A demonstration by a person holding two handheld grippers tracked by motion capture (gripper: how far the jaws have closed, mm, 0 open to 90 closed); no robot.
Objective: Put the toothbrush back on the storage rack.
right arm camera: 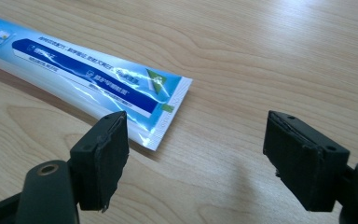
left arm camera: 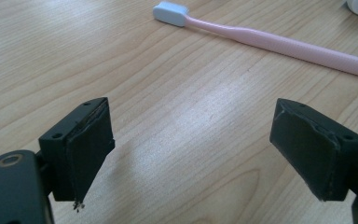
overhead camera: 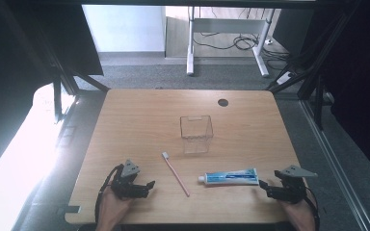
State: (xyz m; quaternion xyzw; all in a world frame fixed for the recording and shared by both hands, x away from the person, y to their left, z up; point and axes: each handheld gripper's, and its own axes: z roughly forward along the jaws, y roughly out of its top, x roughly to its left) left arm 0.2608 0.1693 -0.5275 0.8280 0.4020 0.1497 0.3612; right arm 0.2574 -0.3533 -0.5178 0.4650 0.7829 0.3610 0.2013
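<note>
While both hands rest at the near edge of the table [overhead camera: 125,110], the left gripper [overhead camera: 147,185] sits at about 7 o'clock with fingers spread wide and empty. The pink toothbrush [overhead camera: 175,173] lies just to its right. The right gripper [overhead camera: 265,187], at 5 o'clock, has its fingers parted just beside the crimped end of the toothpaste tube [overhead camera: 231,177]. A clear container [overhead camera: 196,134] stands at the centre.
</note>
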